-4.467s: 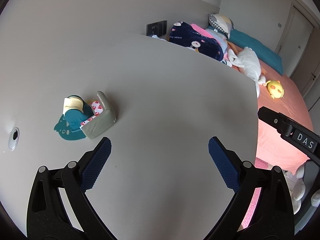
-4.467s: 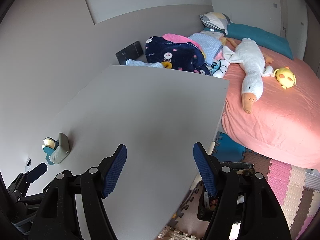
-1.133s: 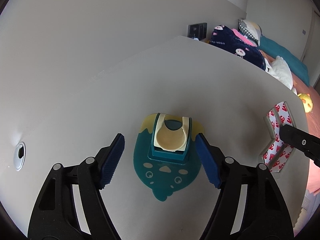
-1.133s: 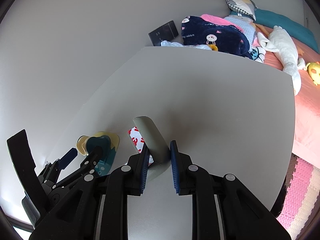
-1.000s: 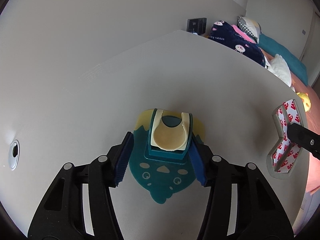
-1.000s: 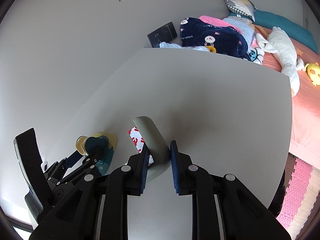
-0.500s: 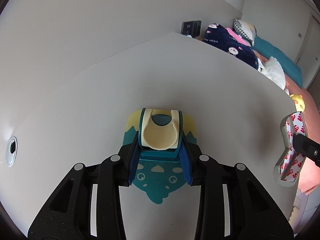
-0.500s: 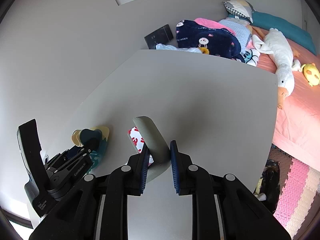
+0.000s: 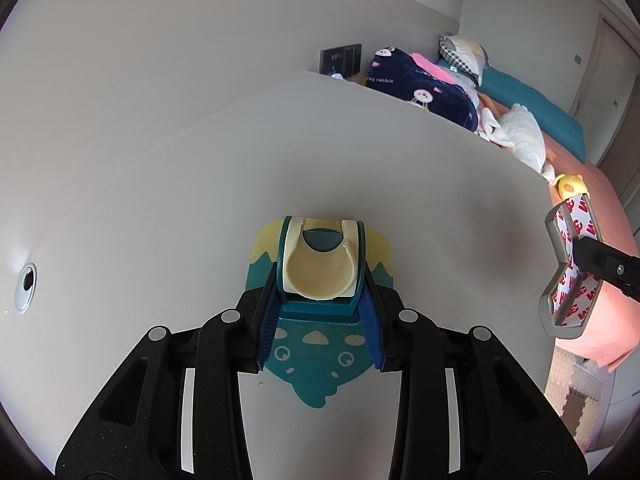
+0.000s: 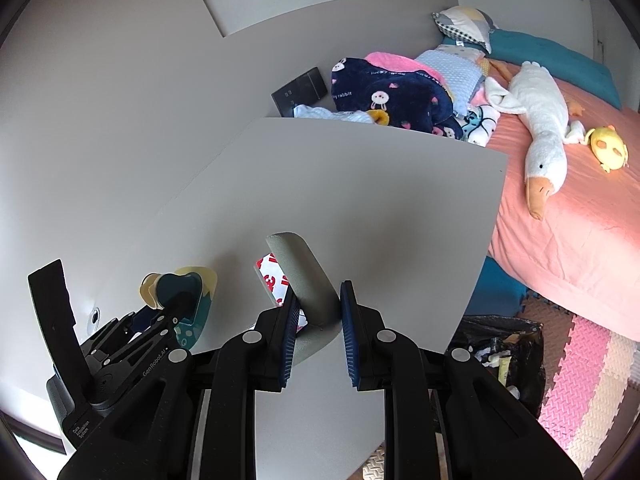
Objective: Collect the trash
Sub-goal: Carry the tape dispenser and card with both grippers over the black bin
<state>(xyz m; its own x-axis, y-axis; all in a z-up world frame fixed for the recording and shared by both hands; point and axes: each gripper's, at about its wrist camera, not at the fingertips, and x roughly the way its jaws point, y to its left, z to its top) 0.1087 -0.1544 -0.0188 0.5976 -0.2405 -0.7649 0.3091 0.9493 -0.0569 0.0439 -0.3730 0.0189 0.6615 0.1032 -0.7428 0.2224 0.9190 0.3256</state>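
Because both pieces are meant for the trash bag (image 10: pixel 504 344) at lower right, the left gripper (image 9: pixel 320 322) jaws clamp the teal holder (image 9: pixel 320 280) at frame centre on the counter (image 9: pixel 360 160), while the right gripper (image 10: pixel 316 332) jaws pinch the grey foam pad (image 10: pixel 306 280) just above it.

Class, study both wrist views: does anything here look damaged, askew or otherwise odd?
The cream liner in the teal holder has jagged, torn-looking upper edges, which suggests damage. The left gripper clamps that holder. The grey foam piece in the right gripper is bent, its red-and-white backing exposed. Nothing looks spilled.
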